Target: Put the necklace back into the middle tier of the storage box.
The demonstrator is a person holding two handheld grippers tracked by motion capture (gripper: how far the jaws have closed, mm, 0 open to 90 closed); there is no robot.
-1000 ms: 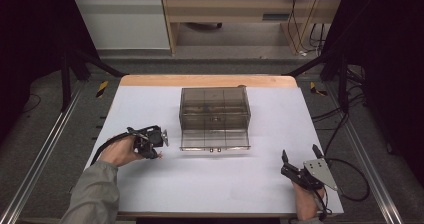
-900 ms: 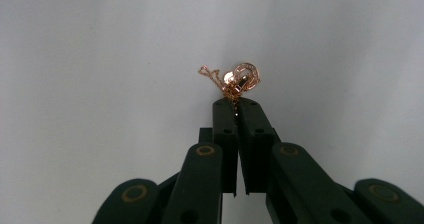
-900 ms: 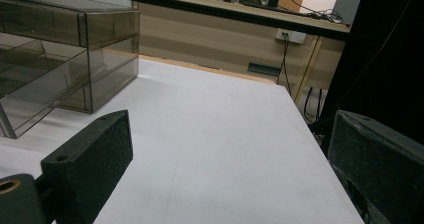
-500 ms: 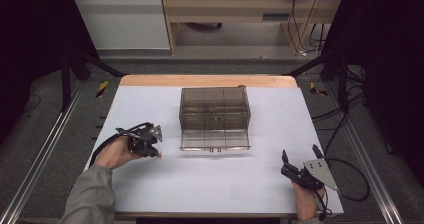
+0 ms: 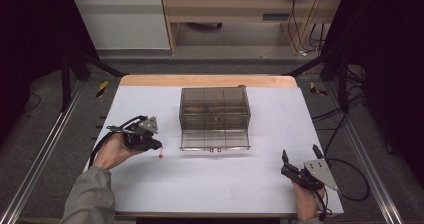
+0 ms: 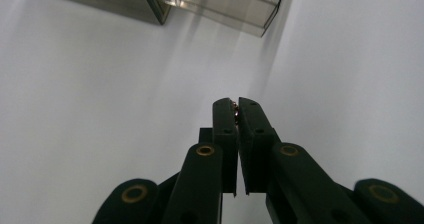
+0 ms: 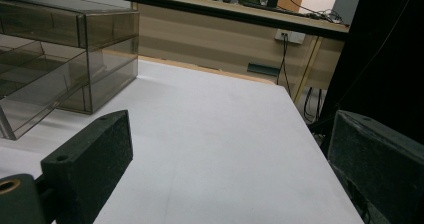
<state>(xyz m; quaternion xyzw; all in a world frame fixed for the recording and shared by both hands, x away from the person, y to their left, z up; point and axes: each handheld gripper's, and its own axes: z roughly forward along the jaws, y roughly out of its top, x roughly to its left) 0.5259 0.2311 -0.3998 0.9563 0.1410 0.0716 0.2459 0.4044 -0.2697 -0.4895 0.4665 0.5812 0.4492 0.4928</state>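
Note:
A smoky see-through drawer box (image 5: 215,115) stands mid-table, its bottom drawer (image 5: 215,140) pulled out toward me. My left gripper (image 5: 158,145) is left of that drawer, held in a hand and shut on a tiny coppery thing (image 6: 234,110) pinched at the very tips (image 6: 235,104). In the high view a small reddish speck (image 5: 161,156) sits just below those tips; I cannot tell whether it hangs or lies on the table. My right gripper (image 5: 300,154) rests near the front right corner, its jaws wide apart (image 7: 220,159) with nothing between them.
The white table top (image 5: 220,184) ends in a wooden strip (image 5: 207,80) at the far edge. A black cable (image 5: 350,179) loops off the right gripper past the table's right edge. Metal frame rails (image 5: 45,144) run along both sides.
My left gripper has drawn a little left and away from the open drawer, still shut on the tiny thing. The right gripper has stayed put.

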